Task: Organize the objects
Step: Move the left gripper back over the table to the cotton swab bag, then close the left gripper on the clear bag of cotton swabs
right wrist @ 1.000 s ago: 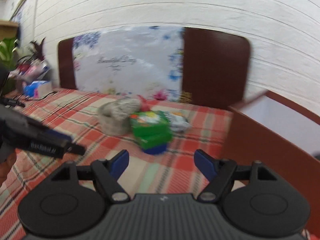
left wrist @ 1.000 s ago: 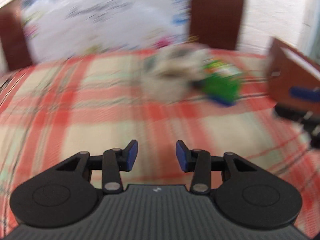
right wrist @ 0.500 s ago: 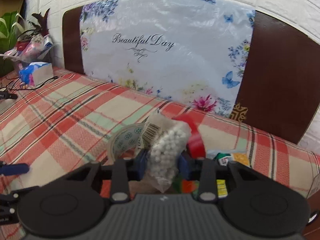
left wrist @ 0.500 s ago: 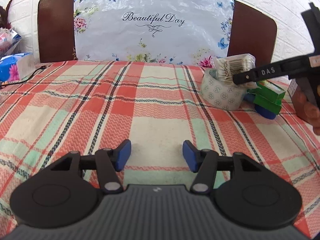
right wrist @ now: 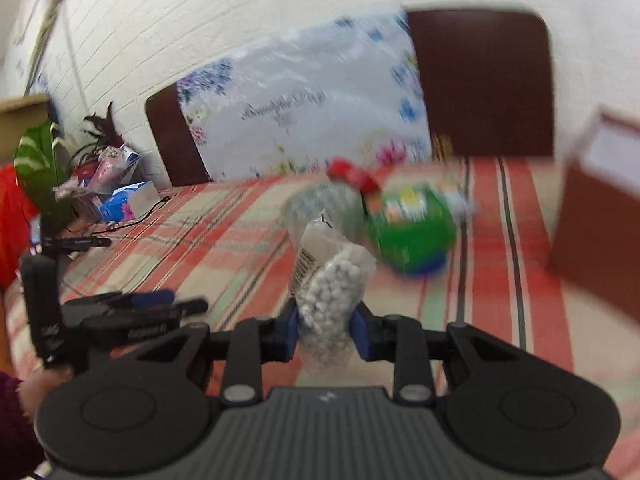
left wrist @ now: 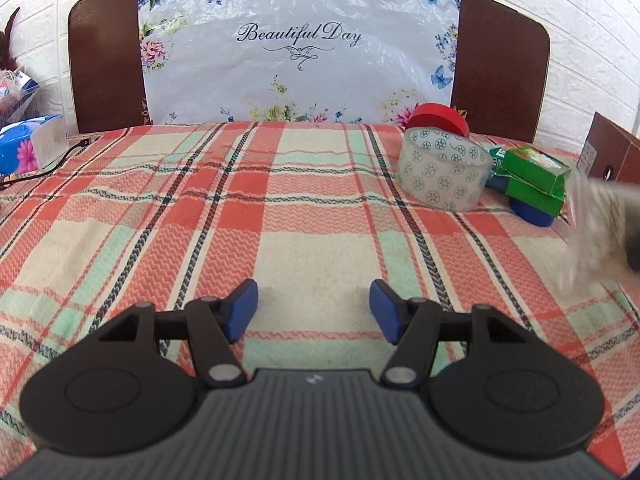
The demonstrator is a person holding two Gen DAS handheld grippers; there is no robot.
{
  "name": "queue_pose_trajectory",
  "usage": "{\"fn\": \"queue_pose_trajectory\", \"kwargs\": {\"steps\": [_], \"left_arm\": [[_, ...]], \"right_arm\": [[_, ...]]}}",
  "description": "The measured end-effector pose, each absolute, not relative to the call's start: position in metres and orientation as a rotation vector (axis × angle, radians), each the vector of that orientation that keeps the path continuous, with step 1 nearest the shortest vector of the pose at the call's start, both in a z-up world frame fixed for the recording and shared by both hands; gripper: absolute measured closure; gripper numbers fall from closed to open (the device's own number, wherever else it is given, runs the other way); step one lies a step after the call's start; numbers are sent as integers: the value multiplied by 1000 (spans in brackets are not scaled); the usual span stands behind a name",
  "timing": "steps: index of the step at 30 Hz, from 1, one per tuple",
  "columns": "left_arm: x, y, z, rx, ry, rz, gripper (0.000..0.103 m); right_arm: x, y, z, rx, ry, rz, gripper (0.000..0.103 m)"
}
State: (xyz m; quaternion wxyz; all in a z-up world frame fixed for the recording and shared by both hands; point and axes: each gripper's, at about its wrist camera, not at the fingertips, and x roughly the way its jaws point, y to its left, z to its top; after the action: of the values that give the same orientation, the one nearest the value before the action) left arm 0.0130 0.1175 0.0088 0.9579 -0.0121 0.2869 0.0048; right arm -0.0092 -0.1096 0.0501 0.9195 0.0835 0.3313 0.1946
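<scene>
My right gripper (right wrist: 324,334) is shut on a clear bag of cotton swabs (right wrist: 332,288) and holds it above the plaid cloth; the bag shows as a blur at the right edge of the left wrist view (left wrist: 600,228). My left gripper (left wrist: 314,312) is open and empty, low over the cloth. A patterned tape roll (left wrist: 442,168), a red roll (left wrist: 438,118) behind it and green boxes (left wrist: 534,176) on a blue lid (left wrist: 534,214) sit at the far right. The green boxes (right wrist: 412,224) lie ahead of the bag.
A brown cardboard box (left wrist: 612,154) stands at the right edge, also in the right wrist view (right wrist: 600,224). A blue tissue pack (left wrist: 28,146) and a black cable (left wrist: 60,160) lie at the far left. A brown headboard with a floral plastic sheet (left wrist: 300,52) stands behind.
My right gripper has lifted the cotton swab bag off the tape roll and carried it right and toward me. My left gripper has opened wider and stayed in place.
</scene>
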Motion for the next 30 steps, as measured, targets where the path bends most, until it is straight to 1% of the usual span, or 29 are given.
{"fn": "queue_pose_trajectory", "kwargs": {"steps": [1,3,4,5,7,9,10,12,13,14,15,16,17,21,23,24,25,27,29,30], "left_arm": [[13,115,11,-20,595,15,38],[12,112,17,-61,630,0,38],[10,110,21,-108,643,-36,38],[7,105,25,-153,655,-76,38],[3,90,32,-192,675,-154,38],[1,67,40,-192,685,-233,38],[1,54,43,-180,689,-268,38],[2,31,48,-151,701,-318,38],[4,21,50,-140,707,-336,37],[6,12,50,-126,713,-349,32],[10,4,49,-103,718,-352,28],[14,-3,48,-81,721,-350,20],[19,-9,46,-59,726,-352,17],[40,-21,29,-47,802,-380,17],[45,-21,21,-76,814,-389,12],[44,-21,20,-90,803,-397,12],[43,-21,19,-93,796,-406,13],[40,-22,18,-106,784,-442,24],[40,-21,17,-133,787,-476,38],[41,-19,17,-150,790,-489,43]], "right_arm": [[-14,-117,41,224,717,399,76],[-16,-126,26,274,778,342,67],[-18,-132,22,271,780,285,54],[-21,-137,21,260,755,241,45],[-30,-143,26,232,698,220,42],[-40,-142,31,191,655,233,35],[-46,-140,33,155,634,236,27],[-56,-133,37,77,604,242,23],[-59,-130,37,44,599,251,20],[-59,-127,36,26,601,261,17],[-57,-125,33,17,610,271,15],[-55,-124,31,7,624,274,14],[-53,-121,27,-7,637,266,14],[-40,-120,12,-23,689,270,13],[-33,-116,6,-56,708,272,12],[-30,-113,4,-67,719,270,12],[-27,-111,2,-74,719,271,12],[-21,-107,1,-82,715,283,14],[-16,-102,2,-92,708,295,25],[-15,-100,2,-98,704,294,28]]}}
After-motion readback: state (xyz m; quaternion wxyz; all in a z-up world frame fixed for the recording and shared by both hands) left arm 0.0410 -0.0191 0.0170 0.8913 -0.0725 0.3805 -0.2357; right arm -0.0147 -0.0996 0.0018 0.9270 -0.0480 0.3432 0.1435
